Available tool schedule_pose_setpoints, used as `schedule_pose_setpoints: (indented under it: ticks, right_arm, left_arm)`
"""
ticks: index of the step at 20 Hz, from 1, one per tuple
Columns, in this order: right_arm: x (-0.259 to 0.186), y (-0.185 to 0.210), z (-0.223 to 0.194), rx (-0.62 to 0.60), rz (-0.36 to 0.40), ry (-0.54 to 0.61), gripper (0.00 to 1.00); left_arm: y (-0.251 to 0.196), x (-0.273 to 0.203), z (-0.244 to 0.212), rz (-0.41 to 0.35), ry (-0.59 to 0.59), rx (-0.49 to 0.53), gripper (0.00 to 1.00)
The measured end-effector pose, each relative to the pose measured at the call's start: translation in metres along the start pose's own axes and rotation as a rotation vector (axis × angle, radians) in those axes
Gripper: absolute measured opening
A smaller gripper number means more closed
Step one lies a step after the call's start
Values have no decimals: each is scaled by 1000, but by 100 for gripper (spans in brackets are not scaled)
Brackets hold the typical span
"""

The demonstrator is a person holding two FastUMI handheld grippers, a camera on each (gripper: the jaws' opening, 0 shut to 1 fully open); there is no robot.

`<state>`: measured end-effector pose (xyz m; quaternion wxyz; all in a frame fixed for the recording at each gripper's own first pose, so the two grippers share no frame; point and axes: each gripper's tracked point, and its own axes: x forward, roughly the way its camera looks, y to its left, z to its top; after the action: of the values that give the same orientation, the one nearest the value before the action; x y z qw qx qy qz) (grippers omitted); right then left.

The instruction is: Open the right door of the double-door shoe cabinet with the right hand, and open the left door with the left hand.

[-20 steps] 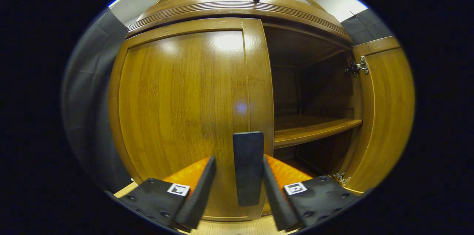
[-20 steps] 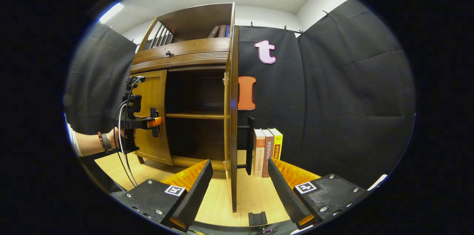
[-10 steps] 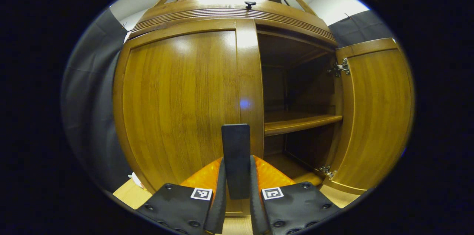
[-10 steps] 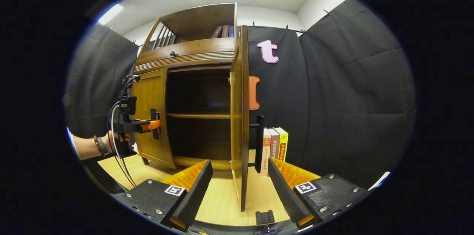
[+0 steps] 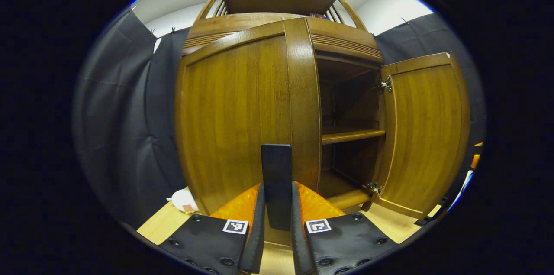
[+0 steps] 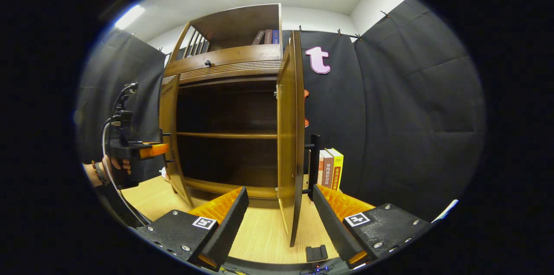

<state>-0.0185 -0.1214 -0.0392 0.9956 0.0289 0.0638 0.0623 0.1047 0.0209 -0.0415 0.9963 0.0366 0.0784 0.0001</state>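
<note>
Left gripper view: the left gripper (image 5: 277, 223) has its two fingers pressed on either side of the dark upright handle (image 5: 277, 179) of the cabinet's left door (image 5: 233, 123), a grip that lets the hand swing the door on its hinges. The door stands partly swung out from the cabinet (image 5: 277, 2), hiding the cabinet's left half behind it. To the right of the door the inside lies open, with one shelf (image 5: 350, 136) across it, and beyond that the right door (image 5: 426, 132) stands wide, its inner face and hinges showing. A small pale thing (image 5: 184, 200) lies on the floor left of the cabinet, too small to make out.

Right gripper view: the right gripper (image 6: 277, 218) has its fingers well apart and holds nothing, hanging in front of the right door (image 6: 291, 136), which is seen nearly edge-on with its handle (image 6: 314, 162) on the far side; I judge its share of the task done. Left of the cabinet, the left gripper (image 6: 143, 150) and the hand (image 6: 113, 165) holding it show at the left door's (image 6: 171, 136) edge; the grip itself is too small to tell here. Books (image 6: 331, 169) stand beside the cabinet, partly hidden by the right door.
</note>
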Motion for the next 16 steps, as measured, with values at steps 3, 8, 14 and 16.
schedule_pose_setpoints:
  ticks: [3, 8, 14, 16]
  right_arm:
    - [5, 5, 2, -3, 15, -8, 98]
    - [18, 18, -1, 2, 45, -2, 98]
    - [25, 31, -6, -1, 68, 12, 98]
    - [26, 35, -5, -1, 73, 11, 92]
  left_arm:
    - [23, -30, 1, 30, 4, -3, 30]
    - [67, -71, -1, 122, -7, 29, 22]
    - [139, -97, 2, 251, -35, -16, 16]
    - [165, -98, 3, 277, -41, -21, 16]
